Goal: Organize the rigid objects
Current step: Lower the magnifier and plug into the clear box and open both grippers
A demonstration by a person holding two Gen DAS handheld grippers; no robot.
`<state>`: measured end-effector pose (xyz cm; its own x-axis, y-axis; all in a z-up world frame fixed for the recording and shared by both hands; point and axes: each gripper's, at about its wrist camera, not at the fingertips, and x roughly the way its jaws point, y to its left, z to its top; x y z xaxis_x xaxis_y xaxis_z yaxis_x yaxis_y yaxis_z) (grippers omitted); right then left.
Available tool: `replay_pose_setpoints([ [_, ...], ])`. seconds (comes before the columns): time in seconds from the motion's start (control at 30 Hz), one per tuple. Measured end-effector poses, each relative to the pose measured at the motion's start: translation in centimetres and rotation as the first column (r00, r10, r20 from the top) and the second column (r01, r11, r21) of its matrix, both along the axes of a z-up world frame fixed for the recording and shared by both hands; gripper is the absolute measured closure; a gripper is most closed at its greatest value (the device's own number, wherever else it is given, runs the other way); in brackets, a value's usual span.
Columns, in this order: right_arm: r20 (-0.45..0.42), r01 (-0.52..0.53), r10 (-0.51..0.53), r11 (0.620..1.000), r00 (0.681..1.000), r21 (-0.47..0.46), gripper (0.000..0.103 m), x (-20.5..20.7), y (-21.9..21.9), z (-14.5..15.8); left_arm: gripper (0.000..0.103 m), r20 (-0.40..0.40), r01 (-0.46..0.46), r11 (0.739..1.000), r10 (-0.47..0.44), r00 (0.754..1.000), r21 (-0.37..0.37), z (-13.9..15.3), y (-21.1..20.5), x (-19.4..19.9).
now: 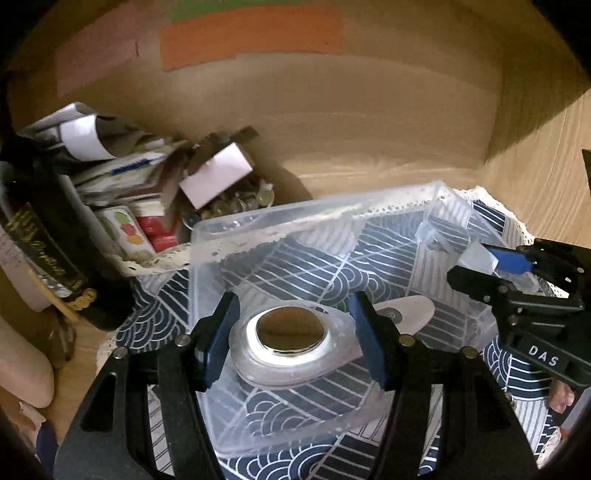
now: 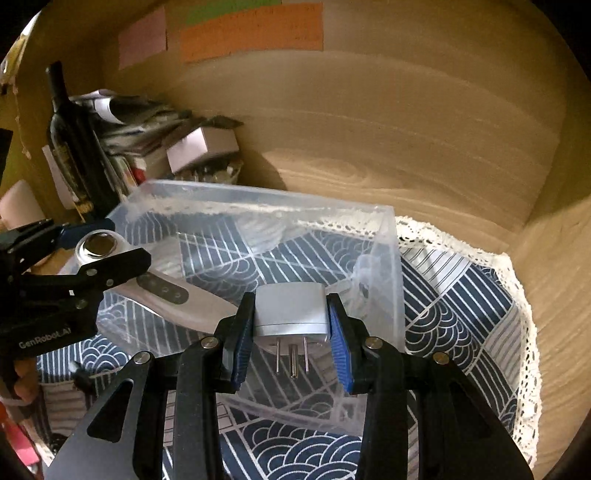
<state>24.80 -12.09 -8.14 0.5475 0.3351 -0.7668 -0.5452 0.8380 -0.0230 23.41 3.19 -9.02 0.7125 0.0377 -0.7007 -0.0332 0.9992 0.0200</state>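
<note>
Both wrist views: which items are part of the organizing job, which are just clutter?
In play:
- clear plastic bin
- white handheld device with metal head, at left gripper
- grey plug adapter, in right gripper

Lying about:
- wine bottle
- pile of papers and boxes
- patterned cloth
- sticky notes

Left wrist view: rides left gripper (image 1: 291,332), looks forward and down along fingers, close over near-left part of clear bin (image 1: 207,266), toward wooden back wall (image 1: 369,129). Right gripper (image 1: 491,273) enters at its right edge.

Right wrist view: rides right gripper (image 2: 291,332), close above bin's near-right corner (image 2: 391,280), facing same wall (image 2: 406,129). Left gripper (image 2: 103,243) enters at its left edge.

Shared: bin, patterned cloth (image 1: 288,402) (image 2: 458,306), wall's orange note (image 1: 251,37) (image 2: 251,29), clutter pile (image 1: 122,184) (image 2: 147,144) at cloth's far-left edge.
</note>
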Motion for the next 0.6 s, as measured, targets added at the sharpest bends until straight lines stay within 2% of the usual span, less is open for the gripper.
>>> replay_pose_setpoints([
  [0.27, -0.022, 0.013, -0.013, 1.000, 1.000, -0.013, 0.068, 0.5, 0.3, -0.3, 0.042, -0.054, 0.014, 1.000, -0.015, 0.998, -0.007, -0.8, -0.1, 0.7],
  [0.37, -0.013, 0.012, -0.012, 1.000, 1.000, -0.005, 0.068, 0.2, 0.3, 0.1, 0.042, -0.066, 0.010, 0.999, -0.012, 0.998, -0.031, -0.8, 0.1, 0.7],
  [0.4, -0.003, 0.008, -0.008, 1.000, 1.000, -0.002, 0.068, 0.0, 0.3, 0.3, 0.041, -0.054, 0.007, 0.999, -0.009, 0.998, -0.035, -0.6, 0.0, 0.5],
  [0.5, 0.040, 0.007, -0.008, 1.000, 0.999, 0.006, 0.055, -0.8, 0.2, 1.3, 0.039, -0.017, 0.005, 1.000, -0.006, 1.000, -0.026, 0.7, 0.0, -0.4],
  [0.6, 0.080, 0.009, -0.009, 1.000, 0.997, 0.006, 0.053, -1.7, 0.0, 2.7, 0.032, 0.021, 0.003, 0.999, -0.003, 1.000, -0.033, 2.3, 0.2, -1.6],
])
